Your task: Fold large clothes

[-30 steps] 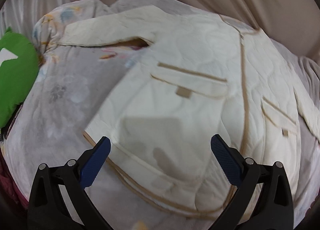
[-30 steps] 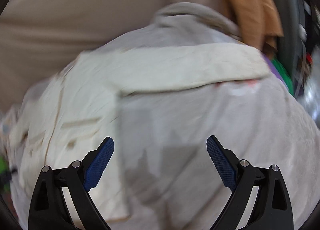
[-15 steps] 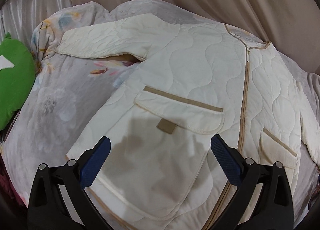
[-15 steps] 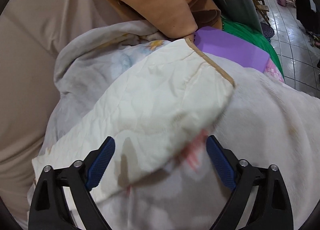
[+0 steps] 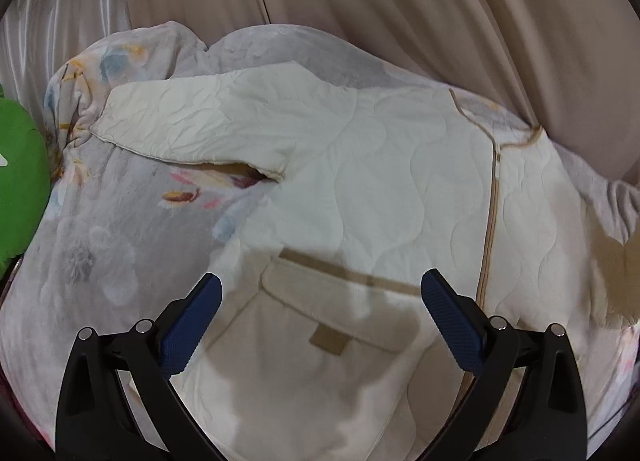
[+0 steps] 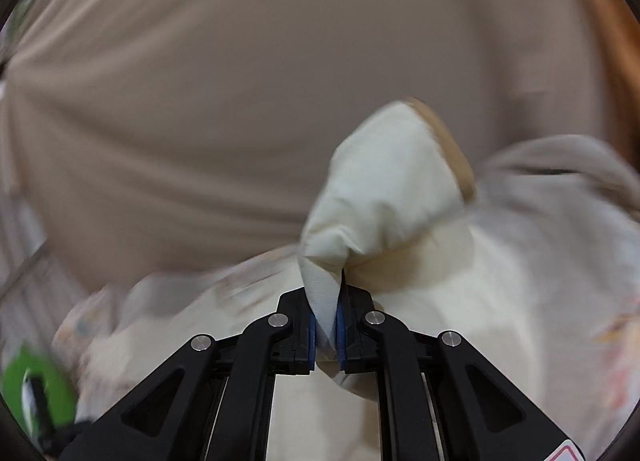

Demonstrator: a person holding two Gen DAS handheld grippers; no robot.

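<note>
A cream quilted jacket [image 5: 384, 181] with tan trim lies front up on a grey floral blanket [image 5: 104, 245]. Its left sleeve [image 5: 208, 125] stretches out to the left. A tan zip runs down its middle and a flap pocket [image 5: 332, 309] sits low. My left gripper [image 5: 320, 321] is open and empty, hovering over that pocket. My right gripper [image 6: 325, 325] is shut on the jacket's other sleeve [image 6: 384, 189] and holds it lifted, cuff up, above the jacket body [image 6: 460, 301].
A beige curtain [image 5: 400, 1] hangs behind the bed. A green cushion [image 5: 20, 177] lies at the blanket's left edge, and also shows in the right wrist view [image 6: 36, 385]. The right wrist view is motion-blurred.
My right gripper went from open over the sleeve to shut on it and lifted it. My left gripper moved forward over the jacket toward the pocket, staying open.
</note>
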